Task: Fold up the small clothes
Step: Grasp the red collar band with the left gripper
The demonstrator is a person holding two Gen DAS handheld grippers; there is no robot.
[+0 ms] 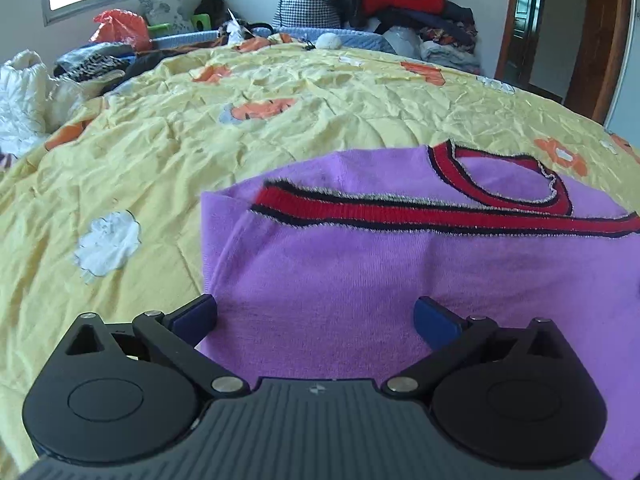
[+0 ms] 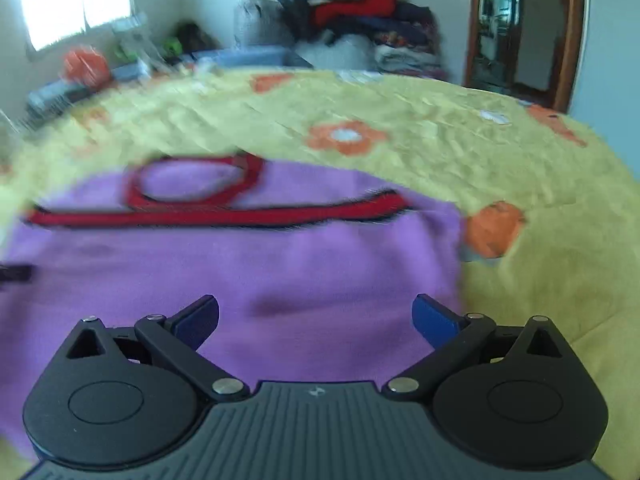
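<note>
A soft purple knitted top with red and black stripy edges [image 1: 360, 272] lay flat on the bed's crinkly yellow flowery quilt [image 1: 200, 128]. The left tongs [image 1: 316, 316] were wide apart over its near left side, holding nothing. The right tongs [image 2: 316, 316] were wide apart too, over its near right side. To fold well, each should probably pinch a near corner, lift together, and lay the edge evenly toward the red neck hole [image 1: 508, 176].
</note>
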